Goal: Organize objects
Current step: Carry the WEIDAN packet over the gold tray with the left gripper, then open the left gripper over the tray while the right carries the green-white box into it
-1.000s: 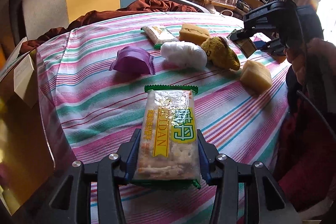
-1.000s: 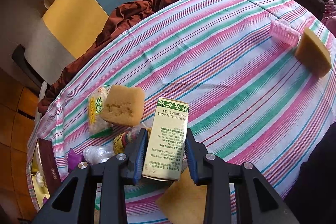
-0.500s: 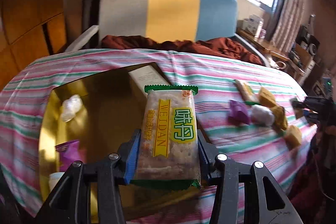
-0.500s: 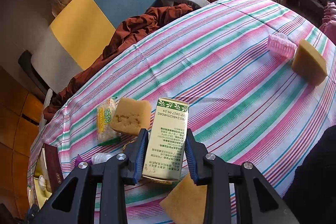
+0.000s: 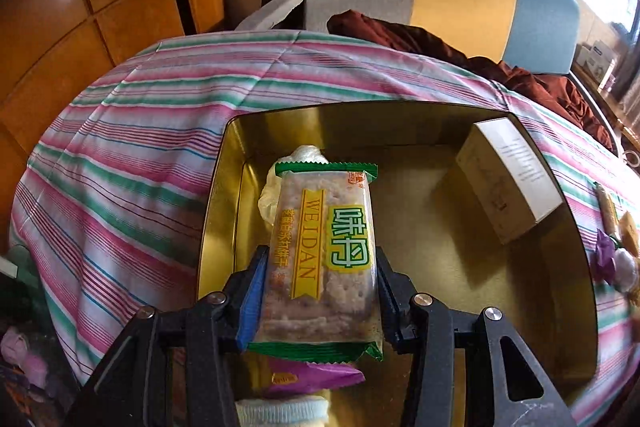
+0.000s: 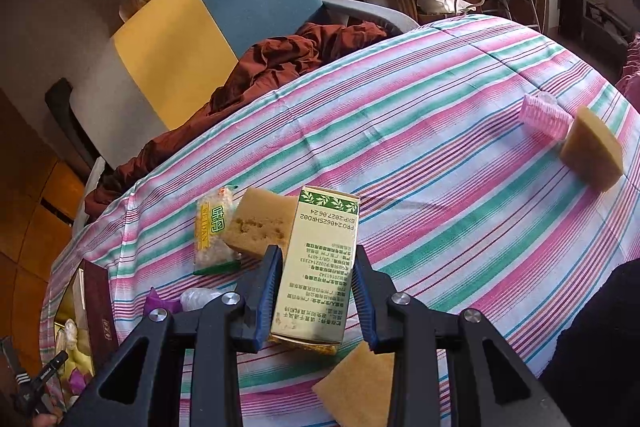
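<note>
In the left wrist view the cracker packet (image 5: 326,259) sits between the left gripper's (image 5: 320,291) pads, above the open tin (image 5: 576,239) on the table (image 5: 132,163); a carton (image 5: 510,183) leans against the tin's right wall, and a wrapped sweet (image 5: 276,187), perhaps, lies behind the packet. In the right wrist view the right gripper (image 6: 316,291) holds a box (image 6: 320,263) over the cloth, with a sponge (image 6: 260,225) and a second cracker packet (image 6: 214,231) to its left, another sponge (image 6: 360,383) below it, and a roller (image 6: 546,117) touching a third sponge (image 6: 592,155) far right
</note>
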Demonstrator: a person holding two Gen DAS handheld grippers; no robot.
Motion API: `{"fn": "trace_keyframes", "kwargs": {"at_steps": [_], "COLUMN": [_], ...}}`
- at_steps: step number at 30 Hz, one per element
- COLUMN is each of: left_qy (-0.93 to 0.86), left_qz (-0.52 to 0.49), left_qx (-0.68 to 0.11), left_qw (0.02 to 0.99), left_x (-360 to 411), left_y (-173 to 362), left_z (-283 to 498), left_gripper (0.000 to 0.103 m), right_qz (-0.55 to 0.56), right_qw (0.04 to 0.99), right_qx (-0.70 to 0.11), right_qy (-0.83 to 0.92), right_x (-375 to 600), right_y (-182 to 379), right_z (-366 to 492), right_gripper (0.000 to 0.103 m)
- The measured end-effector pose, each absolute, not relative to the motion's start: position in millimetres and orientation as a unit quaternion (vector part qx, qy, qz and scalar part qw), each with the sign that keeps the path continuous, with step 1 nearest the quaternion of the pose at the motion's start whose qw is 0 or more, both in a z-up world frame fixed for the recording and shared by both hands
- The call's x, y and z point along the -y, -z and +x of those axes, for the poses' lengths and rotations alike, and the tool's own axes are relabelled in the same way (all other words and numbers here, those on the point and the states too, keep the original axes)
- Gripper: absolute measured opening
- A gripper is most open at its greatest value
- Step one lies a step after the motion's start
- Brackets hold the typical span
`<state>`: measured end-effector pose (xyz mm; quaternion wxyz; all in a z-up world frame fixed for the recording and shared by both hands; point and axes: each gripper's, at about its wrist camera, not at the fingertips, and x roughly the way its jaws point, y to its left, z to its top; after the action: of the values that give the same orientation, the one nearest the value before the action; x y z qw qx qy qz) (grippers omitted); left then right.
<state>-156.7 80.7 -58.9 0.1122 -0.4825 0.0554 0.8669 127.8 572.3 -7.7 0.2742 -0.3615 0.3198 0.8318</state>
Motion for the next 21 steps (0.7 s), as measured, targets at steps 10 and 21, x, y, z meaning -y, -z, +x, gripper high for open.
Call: {"fn": "trace_keyframes", "kwargs": {"at_steps": [10, 21], "left_qy": [-0.856, -0.884], "left_qz": [-0.507, -0.455], "left_qx": [-0.054, -0.04], "left_qw": [0.088, 0.099], "left_x": [-81, -63], "left_y": [79, 49], "left_z": [-182, -142], "left_gripper": [0.049, 0.053], "right_qz": [-0.374, -0.389], "right_qw": [0.264, 0.249], "right_qx": [-0.304, -0.249], "right_qy": [-0.836, -0.851], "right_x": [-566, -546], "right_y": [9, 3], "right_z": [121, 107], "right_gripper": [0.034, 0.034]}}
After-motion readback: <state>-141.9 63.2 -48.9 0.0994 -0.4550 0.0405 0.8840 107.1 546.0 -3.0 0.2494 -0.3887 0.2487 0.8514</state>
